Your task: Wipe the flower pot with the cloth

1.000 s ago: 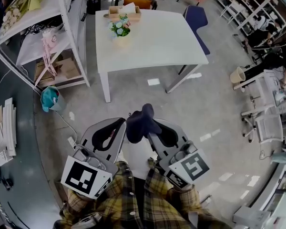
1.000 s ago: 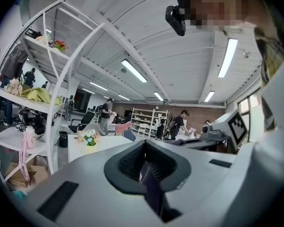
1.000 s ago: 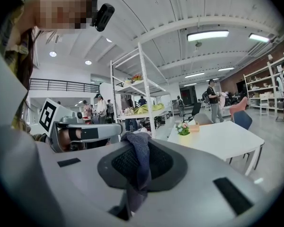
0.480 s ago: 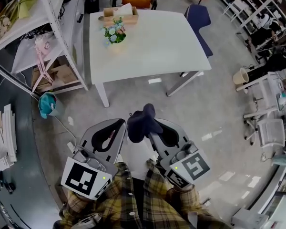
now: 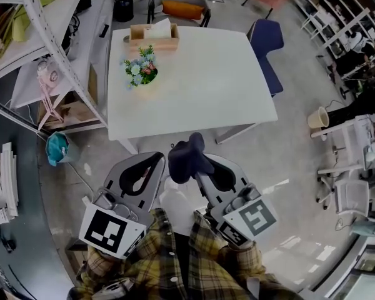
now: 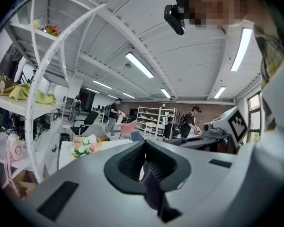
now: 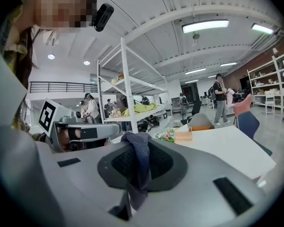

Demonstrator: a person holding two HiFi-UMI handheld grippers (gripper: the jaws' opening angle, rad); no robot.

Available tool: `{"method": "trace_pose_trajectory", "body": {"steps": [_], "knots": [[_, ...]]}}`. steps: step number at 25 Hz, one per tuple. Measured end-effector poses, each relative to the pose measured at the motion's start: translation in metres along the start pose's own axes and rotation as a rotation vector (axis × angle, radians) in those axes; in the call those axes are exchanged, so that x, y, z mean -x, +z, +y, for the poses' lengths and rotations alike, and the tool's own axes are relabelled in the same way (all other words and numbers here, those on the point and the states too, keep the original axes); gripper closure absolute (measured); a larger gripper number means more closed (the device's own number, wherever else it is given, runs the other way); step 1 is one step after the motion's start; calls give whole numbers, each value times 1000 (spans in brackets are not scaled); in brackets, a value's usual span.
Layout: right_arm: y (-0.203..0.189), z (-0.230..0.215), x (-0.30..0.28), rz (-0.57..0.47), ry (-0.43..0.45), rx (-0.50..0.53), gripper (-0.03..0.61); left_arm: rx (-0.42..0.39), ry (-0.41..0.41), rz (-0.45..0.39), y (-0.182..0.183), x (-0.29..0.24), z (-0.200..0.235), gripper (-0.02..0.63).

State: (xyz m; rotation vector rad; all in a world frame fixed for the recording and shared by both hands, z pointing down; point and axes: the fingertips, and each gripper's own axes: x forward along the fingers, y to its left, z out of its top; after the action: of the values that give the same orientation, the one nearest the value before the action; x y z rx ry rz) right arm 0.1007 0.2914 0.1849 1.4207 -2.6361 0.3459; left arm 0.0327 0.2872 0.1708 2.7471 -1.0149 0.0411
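Observation:
The flower pot [image 5: 142,85], pale with blue, white and pink flowers, stands near the left edge of a white table [image 5: 206,74]. It also shows far off as flower pot [image 6: 82,148] and flower pot [image 7: 166,136]. Both grippers are held side by side, low and short of the table. My right gripper [image 5: 199,167] is shut on a dark blue cloth [image 5: 186,157] that drapes over its tip, cloth [image 7: 138,160]. My left gripper [image 5: 162,159] is shut. Dark cloth [image 6: 151,186] shows through its jaw gap; whether it is pinched there is unclear.
A wooden tissue box [image 5: 153,33] sits at the table's far edge. A white shelf rack [image 5: 56,61] stands left of the table, with a teal bag [image 5: 56,147] on the floor beside it. A blue chair [image 5: 267,42] is at the table's right.
The table and flower pot have come closer and slid down and left in the head view. Both grippers keep their pose, the cloth still in the right one.

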Motion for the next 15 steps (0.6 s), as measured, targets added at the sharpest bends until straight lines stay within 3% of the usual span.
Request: {"method": "trace_pose_trajectory", "body": {"steps": [7,15], "knots": [[26,-51,-23,-32,70,2,561,-1,71,-17,15,-54,20,604],[26,-90,-44,5,100,15,561,16,135,5,9,-85,41,604]]}}
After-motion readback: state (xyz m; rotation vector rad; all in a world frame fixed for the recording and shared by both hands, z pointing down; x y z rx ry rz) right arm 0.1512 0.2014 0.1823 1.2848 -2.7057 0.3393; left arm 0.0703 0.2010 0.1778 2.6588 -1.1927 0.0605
